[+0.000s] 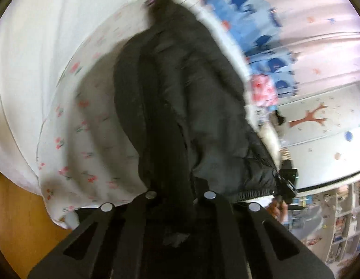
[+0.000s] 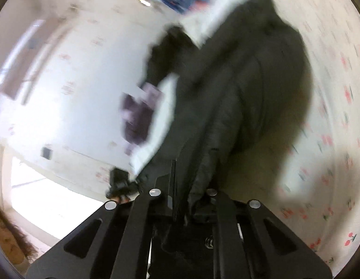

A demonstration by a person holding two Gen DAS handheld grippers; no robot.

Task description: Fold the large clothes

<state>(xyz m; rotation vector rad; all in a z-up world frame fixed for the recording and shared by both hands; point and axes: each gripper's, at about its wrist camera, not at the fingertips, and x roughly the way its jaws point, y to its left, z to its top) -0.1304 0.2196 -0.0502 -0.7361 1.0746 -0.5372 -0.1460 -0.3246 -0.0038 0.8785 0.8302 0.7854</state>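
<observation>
A bed sheet point(image 1: 70, 144), white and printed with small red cherries, lies under everything and hangs over the mattress edge, with bare wooden floor point(image 1: 19, 218) showing below it in the left wrist view. At the head of the bed sits blue bedding with dark round shapes point(image 1: 256, 23), and beyond that a pale pink curtain point(image 1: 324, 46). The wall behind carries a brown tree-shaped sticker point(image 1: 308, 118), and shelving crowded with small items point(image 1: 342, 220) stands at the lower right.

The black puffer jacket point(image 1: 180, 97) stretches up the bed from both grippers. Its fabric is matte, quilted into soft padded ridges, with a gathered elastic hem point(image 1: 249, 194) at the near end. In the right wrist view the same jacket point(image 2: 249, 81) is bunched into long folds that narrow toward the camera, and one sleeve point(image 2: 166, 53) sticks out to the left.

The left gripper point(image 1: 177, 200) has its fingers closed on the jacket's near edge, the dark cloth filling the gap between them. The right gripper point(image 2: 182, 200) is likewise pinched shut on a gathered fold of the jacket. Both views are motion-blurred, so finer stitching cannot be made out.
</observation>
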